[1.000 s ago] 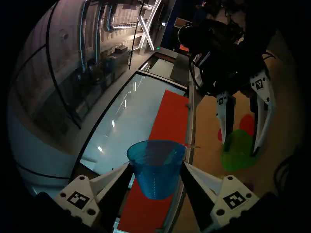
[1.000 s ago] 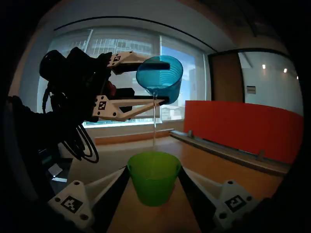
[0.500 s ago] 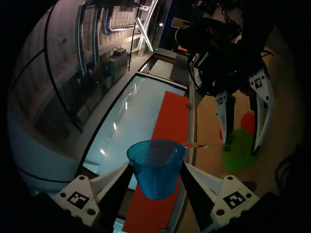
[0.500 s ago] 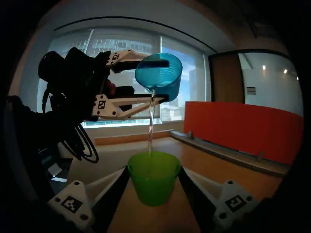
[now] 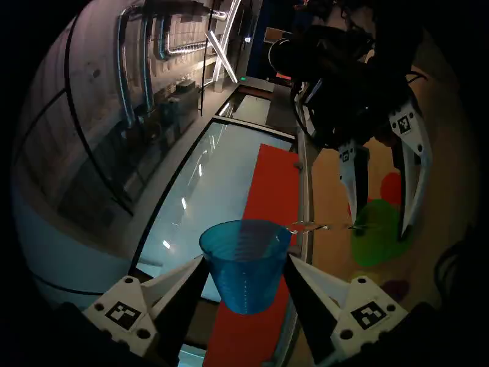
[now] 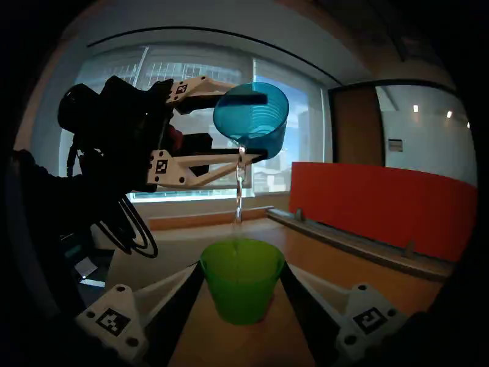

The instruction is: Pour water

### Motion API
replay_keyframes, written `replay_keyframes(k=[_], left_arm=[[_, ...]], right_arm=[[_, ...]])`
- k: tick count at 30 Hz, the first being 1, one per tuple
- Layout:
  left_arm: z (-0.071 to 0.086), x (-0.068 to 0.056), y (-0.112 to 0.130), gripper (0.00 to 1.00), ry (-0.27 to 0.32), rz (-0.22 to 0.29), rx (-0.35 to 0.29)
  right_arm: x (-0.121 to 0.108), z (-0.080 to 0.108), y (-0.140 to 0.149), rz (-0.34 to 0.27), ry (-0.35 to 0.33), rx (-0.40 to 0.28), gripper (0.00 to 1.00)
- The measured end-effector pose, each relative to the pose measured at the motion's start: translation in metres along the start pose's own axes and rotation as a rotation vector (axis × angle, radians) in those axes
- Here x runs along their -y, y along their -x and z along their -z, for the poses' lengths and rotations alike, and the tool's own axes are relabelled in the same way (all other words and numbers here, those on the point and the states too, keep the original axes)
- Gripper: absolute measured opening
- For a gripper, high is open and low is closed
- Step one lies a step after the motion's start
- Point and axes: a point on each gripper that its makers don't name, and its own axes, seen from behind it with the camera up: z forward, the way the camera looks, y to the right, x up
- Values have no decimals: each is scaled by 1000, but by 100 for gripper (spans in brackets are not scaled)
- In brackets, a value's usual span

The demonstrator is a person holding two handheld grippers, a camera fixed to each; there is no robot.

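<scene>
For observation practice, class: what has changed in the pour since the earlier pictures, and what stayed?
The water stream from the tilted blue cup has thickened from a thin thread. Nothing taken or released: the left gripper stays shut on the blue cup, the right gripper on the green cup below.

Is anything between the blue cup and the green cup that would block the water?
Nothing visible does. In the right gripper view the tilted blue cup hangs above the green cup, and the water stream falls through open air straight into its open mouth.
</scene>
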Motion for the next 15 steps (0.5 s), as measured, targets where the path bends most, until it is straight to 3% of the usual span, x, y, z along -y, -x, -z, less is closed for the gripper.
replay_keyframes(k=[15], left_arm=[[0, 7, -5, 82, -6, -38, -7]], right_arm=[[-1, 2, -1, 2, 2, -7, 91]])
